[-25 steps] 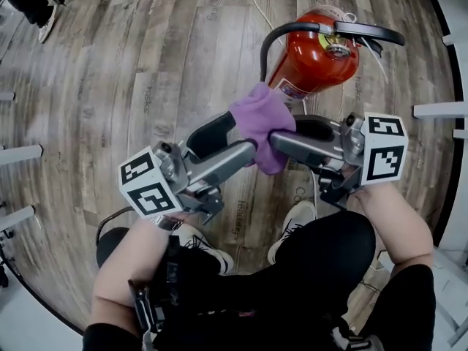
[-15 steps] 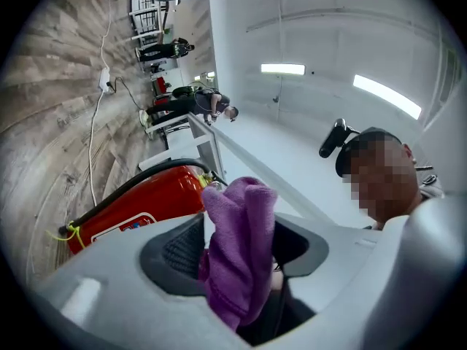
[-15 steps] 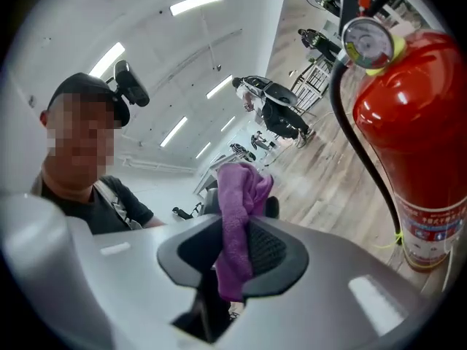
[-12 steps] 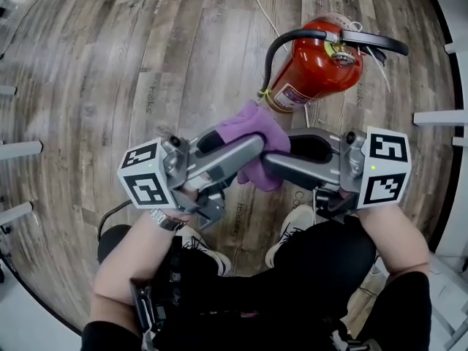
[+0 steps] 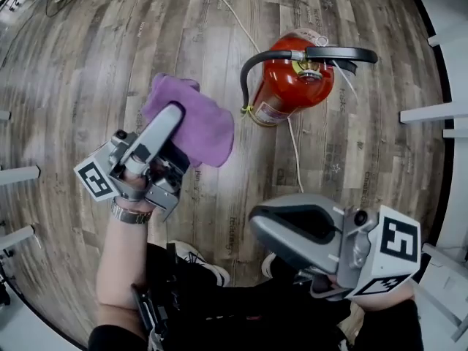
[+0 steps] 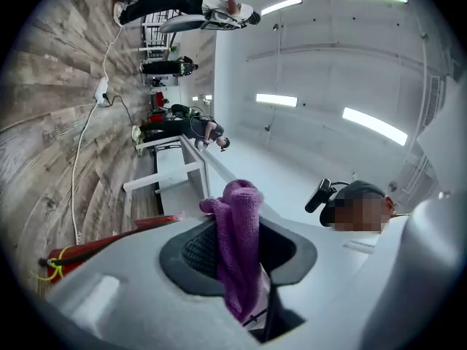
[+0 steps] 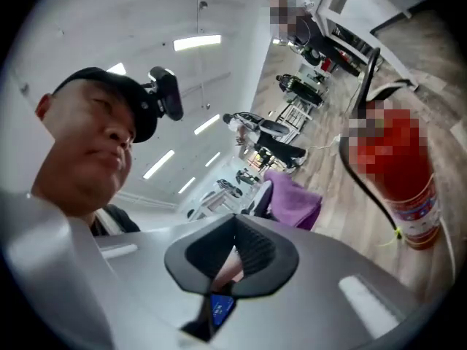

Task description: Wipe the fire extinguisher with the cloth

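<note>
The left gripper view shows what the head view hides: the purple cloth (image 6: pixel 236 243) is pinched between the jaws of the left gripper (image 6: pixel 238 257), which have just been closing on it, and a fold sticks up past their tips. The right gripper view shows the right gripper (image 7: pixel 233 257) with its jaws pressed together and nothing between them. Only the head view gives the layout. The red fire extinguisher (image 5: pixel 292 86) stands on the wooden floor (image 5: pixel 88 64), apart from both sets of jaws, off to the right of the raised cloth and beyond the right gripper.
</note>
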